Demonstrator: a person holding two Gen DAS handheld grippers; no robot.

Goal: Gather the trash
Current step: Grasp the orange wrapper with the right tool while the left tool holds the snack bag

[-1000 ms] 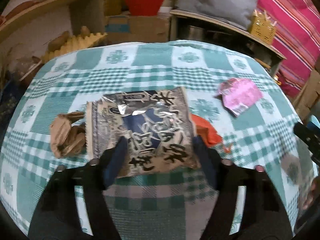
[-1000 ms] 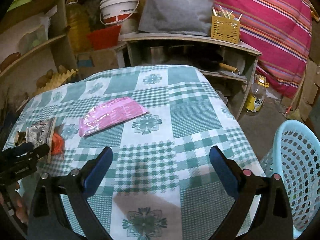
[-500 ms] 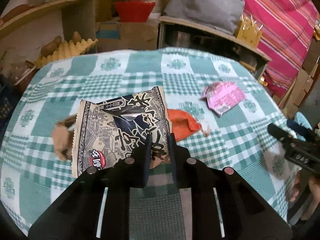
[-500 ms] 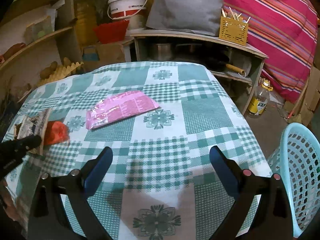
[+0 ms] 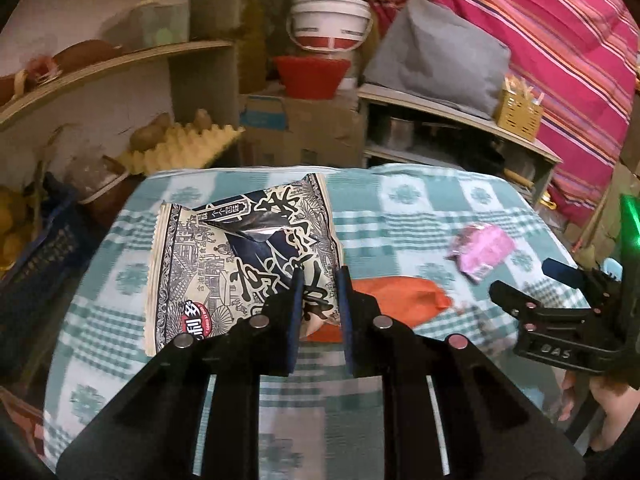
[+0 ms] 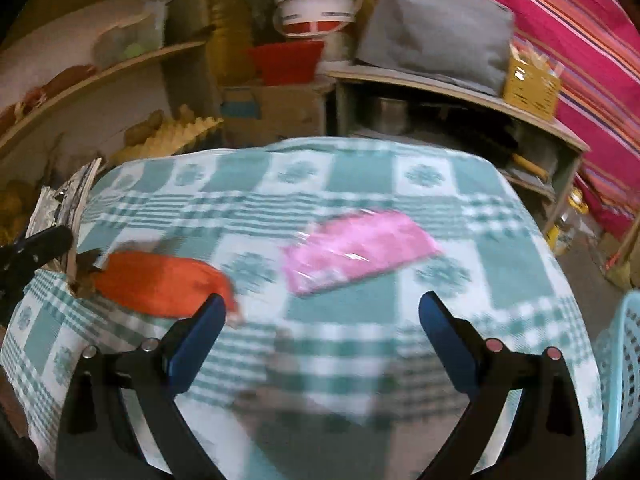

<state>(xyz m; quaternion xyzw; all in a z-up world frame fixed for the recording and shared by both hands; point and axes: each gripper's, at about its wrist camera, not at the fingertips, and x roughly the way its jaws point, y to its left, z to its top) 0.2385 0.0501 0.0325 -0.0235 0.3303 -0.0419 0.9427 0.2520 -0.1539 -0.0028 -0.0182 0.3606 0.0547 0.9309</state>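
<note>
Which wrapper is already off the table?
The black-and-white printed snack bag, pinched in the left tongs and tilted above the cloth. The orange wrapper and pink wrapper lie flat on the tablecloth.

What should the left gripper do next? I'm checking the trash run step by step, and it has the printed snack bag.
Probably carry the printed snack bag across toward the blue basket at the table's right edge. The left gripper is shut on the bag's lower edge, and the bag looks lifted off the tablecloth. The right gripper stands open, empty, above the cloth.
</note>
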